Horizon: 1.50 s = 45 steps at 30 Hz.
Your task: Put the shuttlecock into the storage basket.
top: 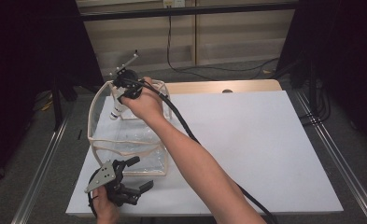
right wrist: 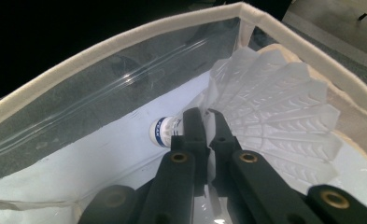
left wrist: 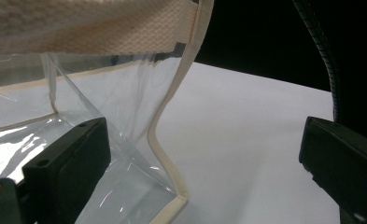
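A clear plastic bag [top: 128,142] with cream fabric trim stands open-topped at the left of the white table [top: 251,140]. My right gripper [top: 123,93] hangs over the bag's far rim, shut on a white shuttlecock [top: 116,110]. In the right gripper view the jaws [right wrist: 204,119] pinch the feather skirt [right wrist: 279,107] just behind the blue-banded cork [right wrist: 164,131], inside the bag [right wrist: 102,98]. My left gripper [top: 141,173] is open at the bag's near right corner. In the left gripper view that corner's trim [left wrist: 165,163] lies between the wide-open jaws [left wrist: 204,170].
A black cable [top: 181,122] trails from the right gripper along the forearm toward the table's front edge. A strip of wooden tabletop [top: 246,86] shows behind the white sheet. Metal frame rails [top: 333,154] run along both sides.
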### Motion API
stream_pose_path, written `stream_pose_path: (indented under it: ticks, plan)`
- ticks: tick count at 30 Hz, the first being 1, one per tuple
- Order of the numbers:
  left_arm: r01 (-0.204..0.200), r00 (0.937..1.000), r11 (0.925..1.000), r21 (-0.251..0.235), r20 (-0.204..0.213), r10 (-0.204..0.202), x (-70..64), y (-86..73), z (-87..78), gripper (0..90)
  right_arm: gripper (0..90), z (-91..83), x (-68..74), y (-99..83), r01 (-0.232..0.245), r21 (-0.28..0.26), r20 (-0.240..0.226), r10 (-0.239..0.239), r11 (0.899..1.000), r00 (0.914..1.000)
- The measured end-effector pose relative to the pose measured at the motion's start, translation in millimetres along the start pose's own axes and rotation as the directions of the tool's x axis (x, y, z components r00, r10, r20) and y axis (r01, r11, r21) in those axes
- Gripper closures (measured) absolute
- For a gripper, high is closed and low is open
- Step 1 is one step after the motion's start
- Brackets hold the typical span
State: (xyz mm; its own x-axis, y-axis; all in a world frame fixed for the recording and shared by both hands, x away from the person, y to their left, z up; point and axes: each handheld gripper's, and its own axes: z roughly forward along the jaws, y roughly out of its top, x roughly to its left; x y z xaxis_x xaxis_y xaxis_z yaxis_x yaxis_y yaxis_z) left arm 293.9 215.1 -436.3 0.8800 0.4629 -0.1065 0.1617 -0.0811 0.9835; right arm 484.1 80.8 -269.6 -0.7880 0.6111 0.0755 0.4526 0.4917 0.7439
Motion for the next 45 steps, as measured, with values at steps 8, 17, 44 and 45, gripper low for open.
stream_pose_path:
  ticks: [8,17,44,45]
  plan:
    - [0.001,1.0000,1.0000,0.000,0.002,-0.001,-0.1,0.1,-0.3,2.3,89.3,9.9,3.2,-3.0,-0.007,0.016,-0.007,0.007,1.000,1.0000]
    - [-0.001,1.0000,1.0000,-0.001,0.004,0.001,-0.3,0.1,0.0,2.3,89.2,17.9,4.6,-5.8,-0.002,0.028,-0.009,0.003,1.000,1.0000]
    - [-0.004,1.0000,1.0000,0.001,0.005,0.004,-0.1,0.2,-0.3,2.3,89.0,36.8,7.3,-15.3,0.024,0.077,-0.028,-0.022,0.997,0.9994]
    - [-0.006,1.0000,1.0000,0.001,0.005,0.006,0.0,0.3,-0.3,2.3,89.0,37.5,7.4,-15.7,0.027,0.079,-0.026,-0.025,0.997,0.9993]
